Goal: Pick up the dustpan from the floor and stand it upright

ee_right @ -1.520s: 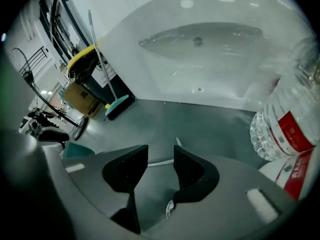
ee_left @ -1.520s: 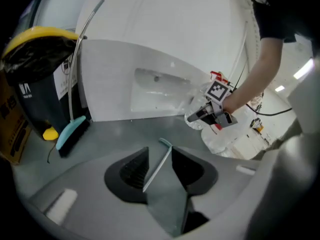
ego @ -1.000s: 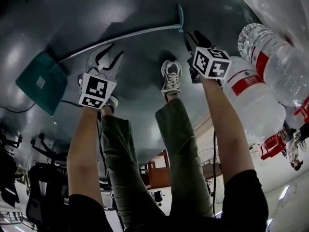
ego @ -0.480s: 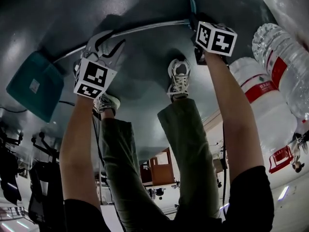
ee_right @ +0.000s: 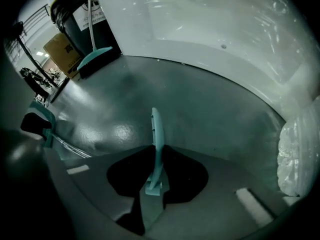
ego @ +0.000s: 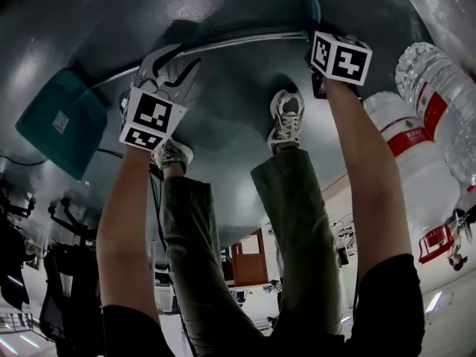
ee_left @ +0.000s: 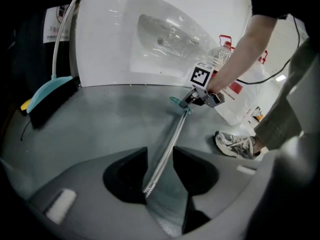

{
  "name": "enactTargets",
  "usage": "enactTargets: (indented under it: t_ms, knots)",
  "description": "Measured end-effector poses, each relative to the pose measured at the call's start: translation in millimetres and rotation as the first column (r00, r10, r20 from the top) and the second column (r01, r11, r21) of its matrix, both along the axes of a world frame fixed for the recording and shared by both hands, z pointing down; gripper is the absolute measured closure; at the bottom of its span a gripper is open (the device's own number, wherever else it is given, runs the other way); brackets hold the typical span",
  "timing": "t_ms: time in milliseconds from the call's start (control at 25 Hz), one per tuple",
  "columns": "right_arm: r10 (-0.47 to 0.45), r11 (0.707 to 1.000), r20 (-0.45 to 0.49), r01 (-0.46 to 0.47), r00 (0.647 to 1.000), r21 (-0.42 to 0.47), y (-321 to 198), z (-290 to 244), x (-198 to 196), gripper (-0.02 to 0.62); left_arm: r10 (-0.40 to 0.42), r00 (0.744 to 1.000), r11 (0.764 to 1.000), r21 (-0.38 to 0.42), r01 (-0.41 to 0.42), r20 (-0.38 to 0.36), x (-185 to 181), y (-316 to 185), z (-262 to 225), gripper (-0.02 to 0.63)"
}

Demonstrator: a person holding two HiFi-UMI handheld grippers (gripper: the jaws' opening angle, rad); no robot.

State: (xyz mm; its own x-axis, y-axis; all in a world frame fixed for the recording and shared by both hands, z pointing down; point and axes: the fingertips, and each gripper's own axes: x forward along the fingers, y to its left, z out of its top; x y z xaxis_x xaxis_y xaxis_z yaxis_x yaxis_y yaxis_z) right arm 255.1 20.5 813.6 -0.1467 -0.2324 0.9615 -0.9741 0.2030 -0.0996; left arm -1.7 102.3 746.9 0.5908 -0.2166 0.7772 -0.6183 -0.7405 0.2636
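Observation:
The dustpan lies on the grey floor: teal pan (ego: pixel 63 121) at the left, a long metal pole (ego: pixel 223 44) running right to a teal grip (ego: pixel 315 10). My right gripper (ego: pixel 315 34) points steeply down at that end. Its jaws have just been closing and now press on the teal grip (ee_right: pixel 156 134), which stands between them at the right gripper (ee_right: pixel 157 169). My left gripper (ego: pixel 178 59) hovers over the middle of the pole. Its jaws have just been opening and stand wide at the left gripper (ee_left: pixel 160 159), with the pole (ee_left: pixel 167 149) between them, untouched.
A teal broom (ee_left: pixel 47 91) leans by a dark bin at the back wall. Large water bottles (ego: pixel 435 95) stand to the right. The person's two shoes (ego: pixel 286 117) (ego: pixel 172 153) rest just behind the pole. A thin cable (ego: pixel 111 155) crosses the floor at the left.
Both grippers have sunk toward the dustpan's pole. The right one has reached the teal grip end and closed on it. The left one has come down over the pole's middle.

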Motion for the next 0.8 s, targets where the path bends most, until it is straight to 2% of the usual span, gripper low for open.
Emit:
enactTargets:
  t_ms: [120,440,640,800]
  knots:
    - [0.001,0.999,0.009,-0.001,1.000,0.048,-12.3,-28.2,-6.9,0.535,-0.022,1.000,1.000,0.010,0.022,-0.003,-4.4,-4.3,-16.8,0.437]
    - [-0.058,0.984,-0.042,0.065,0.997,0.164,-43.3,-128.6,-37.6,0.535,-0.076,0.997,0.996,0.041,0.077,-0.030,-19.5,-14.8,-79.9,0.437]
    - [-0.118,0.963,-0.059,0.129,0.991,0.236,-61.7,-190.2,-64.7,0.534,-0.104,0.993,0.992,0.066,0.108,-0.056,-31.1,-21.3,-121.6,0.437]
    - [-0.194,0.933,-0.078,0.208,0.978,0.293,-75.7,-240.1,-88.3,0.534,-0.123,0.990,0.988,0.083,0.129,-0.073,-42.4,-26.4,-154.9,0.437]
